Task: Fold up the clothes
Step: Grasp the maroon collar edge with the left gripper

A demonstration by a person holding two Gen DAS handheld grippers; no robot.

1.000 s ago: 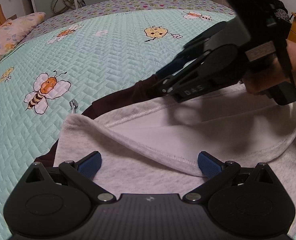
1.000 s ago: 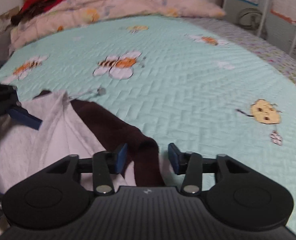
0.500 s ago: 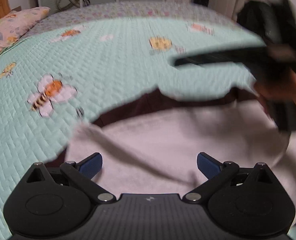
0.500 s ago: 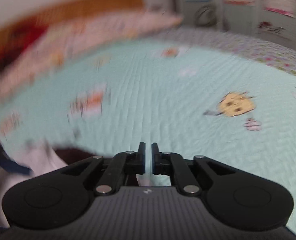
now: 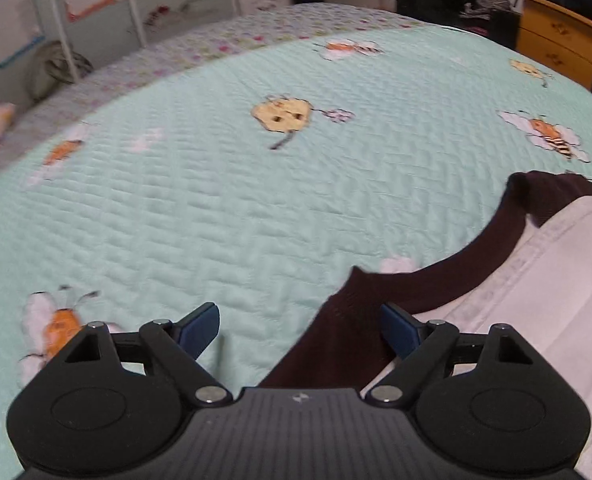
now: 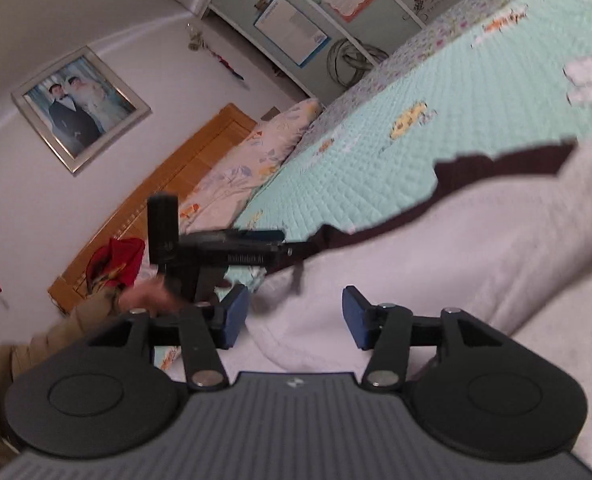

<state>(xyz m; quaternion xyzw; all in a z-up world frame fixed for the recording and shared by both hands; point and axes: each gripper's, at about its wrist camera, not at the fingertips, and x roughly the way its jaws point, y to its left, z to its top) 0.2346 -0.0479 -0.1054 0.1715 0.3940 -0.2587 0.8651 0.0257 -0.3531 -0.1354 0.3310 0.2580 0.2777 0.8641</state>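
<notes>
The grey garment (image 6: 436, 280) lies on the bed (image 5: 256, 200) over a maroon one (image 5: 348, 340), whose near edge sits between the closing left gripper (image 5: 300, 330) jaws (not yet pinched), while the right gripper (image 6: 294, 316) opens empty above grey cloth.

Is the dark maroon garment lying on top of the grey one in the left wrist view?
No: the dark maroon garment shows only as an edge from under the grey garment.

Pale grey garment (image 6: 436, 264) with dark maroon edge (image 5: 436, 280), rumpled flat on mint quilt (image 5: 216, 200)
</notes>
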